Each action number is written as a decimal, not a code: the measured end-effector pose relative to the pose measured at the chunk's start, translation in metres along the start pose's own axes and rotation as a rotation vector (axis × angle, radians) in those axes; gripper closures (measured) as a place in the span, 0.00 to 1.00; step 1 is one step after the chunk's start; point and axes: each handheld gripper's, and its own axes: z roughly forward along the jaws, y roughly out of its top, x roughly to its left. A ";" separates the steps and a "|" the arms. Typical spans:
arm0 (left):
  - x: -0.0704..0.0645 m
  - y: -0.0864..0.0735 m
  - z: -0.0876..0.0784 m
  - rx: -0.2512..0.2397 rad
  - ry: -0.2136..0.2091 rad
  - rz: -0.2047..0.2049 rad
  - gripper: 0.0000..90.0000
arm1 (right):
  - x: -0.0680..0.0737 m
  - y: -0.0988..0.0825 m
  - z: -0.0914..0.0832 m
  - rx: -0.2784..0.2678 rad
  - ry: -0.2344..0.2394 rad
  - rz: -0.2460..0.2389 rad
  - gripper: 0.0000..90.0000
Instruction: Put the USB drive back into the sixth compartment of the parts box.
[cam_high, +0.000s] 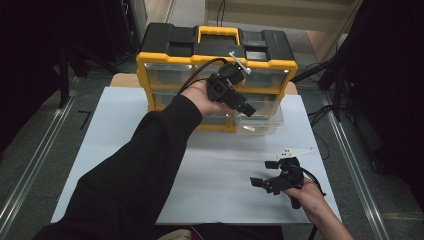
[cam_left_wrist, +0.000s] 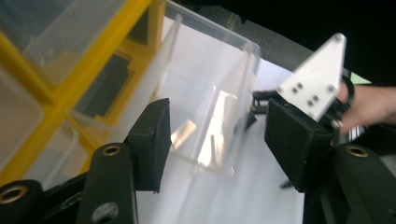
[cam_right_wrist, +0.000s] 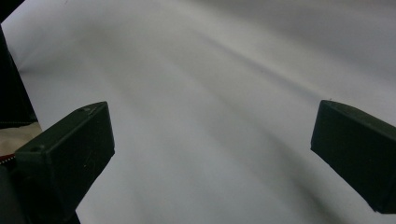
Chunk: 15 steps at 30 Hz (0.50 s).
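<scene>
Cabinet: a yellow and black drawer cabinet (cam_high: 215, 45) stands at the far edge of the white sheet (cam_high: 150, 150), long side running left to right across the table, drawer fronts facing the person, a yellow handle on top.
Drawer: a clear drawer (cam_high: 260, 120) in the lower right of the cabinet is pulled out toward the person, its long axis pointing from the cabinet toward the near edge. In the left gripper view the drawer (cam_left_wrist: 205, 93) sticks out from the yellow frame over the white sheet, its open top showing; what lies inside is too blurred to tell.
Left gripper: the left gripper (cam_high: 247, 109) is held up in front of the cabinet, over the pulled-out drawer, pointing down and to the right. In its own view the left gripper (cam_left_wrist: 215, 133) has its jaws well apart, the drawer's near corner seen between them, nothing held.
Right gripper: the right gripper (cam_high: 260, 184) is low over the near right part of the sheet, pointing left. In its own view the right gripper (cam_right_wrist: 212, 149) has its jaws wide apart over bare white sheet, holding nothing.
Hands: the left hand (cam_high: 202, 97) grips its tool from behind; the right hand (cam_high: 305, 192) comes in from the bottom right.
</scene>
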 end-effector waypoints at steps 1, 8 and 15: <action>-0.001 -0.003 -0.004 0.004 -0.006 0.002 0.44 | 0.000 0.000 0.000 -0.002 0.001 0.002 0.00; -0.006 -0.026 -0.024 0.002 0.005 -0.002 0.39 | 0.001 0.000 0.001 0.006 -0.003 0.002 0.00; -0.009 -0.049 -0.032 -0.021 0.017 -0.020 0.39 | 0.000 -0.001 0.002 0.009 -0.007 0.005 0.00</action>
